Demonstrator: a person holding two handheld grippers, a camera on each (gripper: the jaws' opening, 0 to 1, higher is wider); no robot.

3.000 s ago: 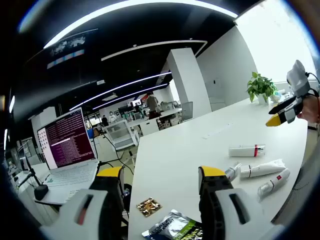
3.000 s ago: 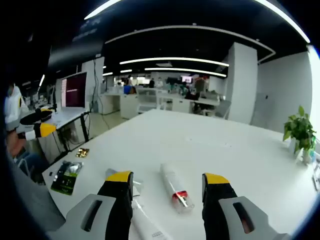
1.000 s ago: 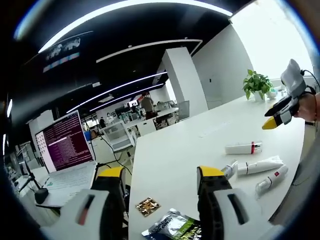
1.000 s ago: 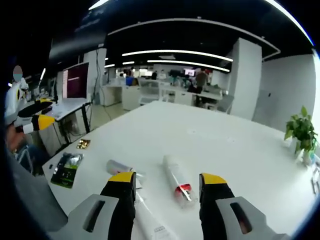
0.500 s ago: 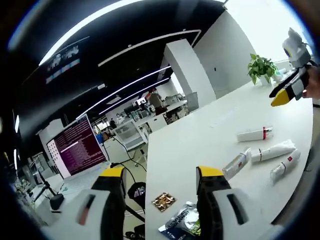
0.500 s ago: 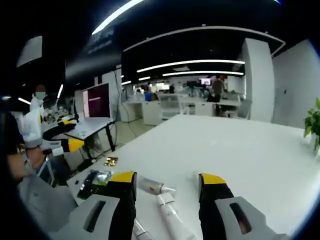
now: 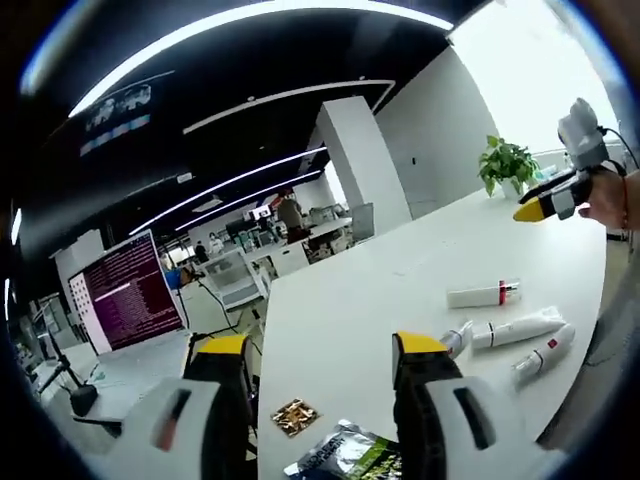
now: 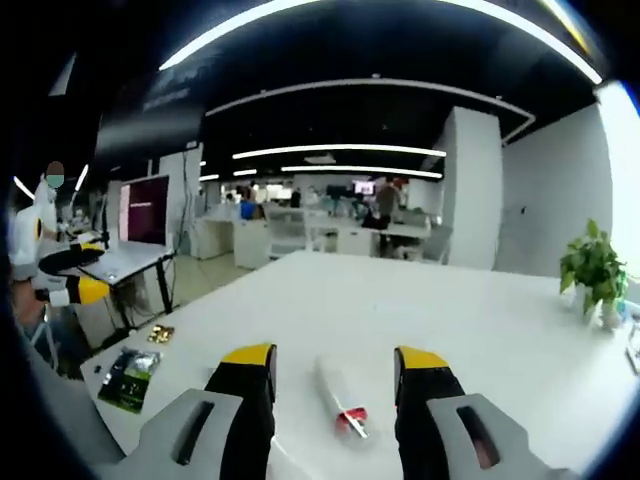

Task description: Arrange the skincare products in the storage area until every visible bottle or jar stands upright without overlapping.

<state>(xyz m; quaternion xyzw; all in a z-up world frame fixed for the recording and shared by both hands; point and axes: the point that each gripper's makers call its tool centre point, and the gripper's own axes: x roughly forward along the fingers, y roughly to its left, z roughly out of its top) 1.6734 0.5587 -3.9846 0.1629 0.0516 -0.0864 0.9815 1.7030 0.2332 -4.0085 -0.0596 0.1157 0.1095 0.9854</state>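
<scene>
both views swung; tubes [image 7: 505, 330] lying flat, seemingly near table edge [image 7: 575, 375]; both tongs apart, unloaded.

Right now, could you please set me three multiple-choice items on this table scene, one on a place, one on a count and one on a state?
1. Where does the potted plant stand?
A. on the white table's far end
B. on the floor
C. beside the laptop

2. How many tubes lie on the table in the left gripper view?
A. one
B. four
C. seven

3. How is the red-capped tube ahead of the right tool?
A. upright
B. lying flat
C. gripped

Answers: 1 A, it sits on the tabletop near the far edge. 2 B, four lie clustered together. 3 B, it rests on its side beyond the open jaws.
</scene>
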